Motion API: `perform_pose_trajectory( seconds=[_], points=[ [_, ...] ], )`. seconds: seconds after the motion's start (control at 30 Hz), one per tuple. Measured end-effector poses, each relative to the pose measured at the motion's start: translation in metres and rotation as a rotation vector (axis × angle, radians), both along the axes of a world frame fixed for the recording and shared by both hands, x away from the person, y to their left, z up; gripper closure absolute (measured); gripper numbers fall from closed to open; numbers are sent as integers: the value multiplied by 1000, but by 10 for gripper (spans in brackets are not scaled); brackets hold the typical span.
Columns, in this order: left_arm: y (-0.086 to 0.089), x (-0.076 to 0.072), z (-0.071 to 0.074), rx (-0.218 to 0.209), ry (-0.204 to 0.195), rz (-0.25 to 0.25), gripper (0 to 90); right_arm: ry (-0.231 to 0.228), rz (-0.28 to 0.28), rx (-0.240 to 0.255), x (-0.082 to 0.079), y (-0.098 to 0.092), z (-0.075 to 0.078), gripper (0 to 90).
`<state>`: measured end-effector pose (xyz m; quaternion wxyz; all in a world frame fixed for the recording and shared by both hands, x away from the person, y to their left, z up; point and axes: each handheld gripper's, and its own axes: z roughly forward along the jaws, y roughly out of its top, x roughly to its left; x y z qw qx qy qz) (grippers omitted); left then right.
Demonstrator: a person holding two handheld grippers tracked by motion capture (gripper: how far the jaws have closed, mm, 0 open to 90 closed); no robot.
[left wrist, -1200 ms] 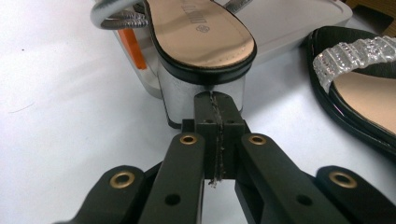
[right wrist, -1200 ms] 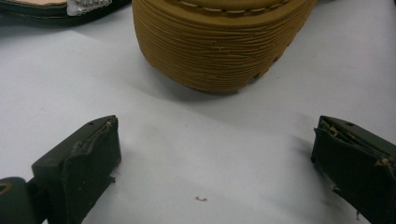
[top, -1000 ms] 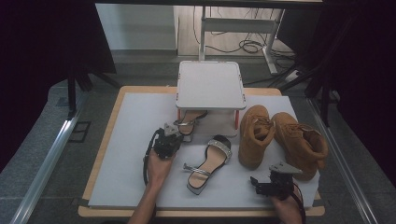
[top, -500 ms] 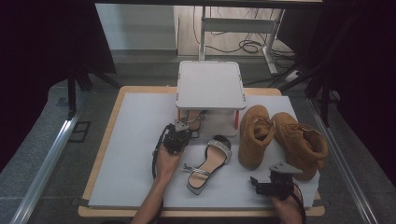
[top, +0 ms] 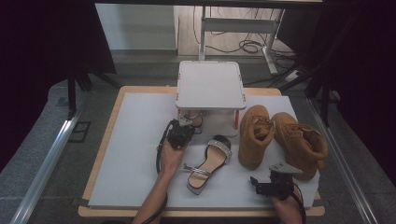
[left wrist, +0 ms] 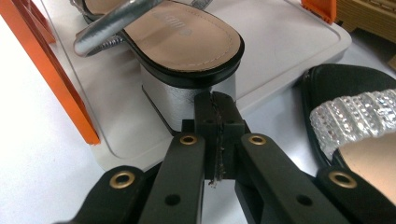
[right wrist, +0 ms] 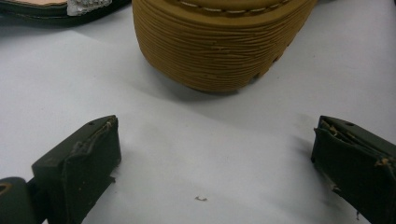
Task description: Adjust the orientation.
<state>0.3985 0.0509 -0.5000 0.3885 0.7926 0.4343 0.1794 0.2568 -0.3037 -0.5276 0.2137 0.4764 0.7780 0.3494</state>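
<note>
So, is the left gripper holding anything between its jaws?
No: the left gripper has its jaws pressed together on nothing, the tips just at the silver heel of the sandal on the rack's lower shelf.

bare white mat open at left, sandal and tan boots crowding the right, stand blocking the rear

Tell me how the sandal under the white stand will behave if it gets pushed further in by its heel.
The sandal has a wide silver block heel standing flat on the stand's lower tray, so it will probably slide rather than tip. Its sole looks stiff, so it should move as one piece, while the thin metallic strap would likely flop. The shut left gripper meets the heel on a narrow spot, so the sandal may swivel.
</note>
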Motion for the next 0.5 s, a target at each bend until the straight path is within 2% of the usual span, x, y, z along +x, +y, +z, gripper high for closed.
perform_pose_trajectory(
  seconds=[0.23, 0.3, 0.4, 0.5],
  points=[
    [0, 5, -1, 12, 9, 18, 897, 0, 0, 0, 0, 0, 0, 18],
    [1, 6, -2, -12, 15, 22, 897, 0, 0, 0, 0, 0, 0, 18],
    [1, 6, -2, -7, 11, 23, 895, 0, 0, 0, 0, 0, 0, 18],
    [2, 5, 1, -21, 6, 24, 877, 0, 0, 0, 0, 0, 0, 18]
  ],
)
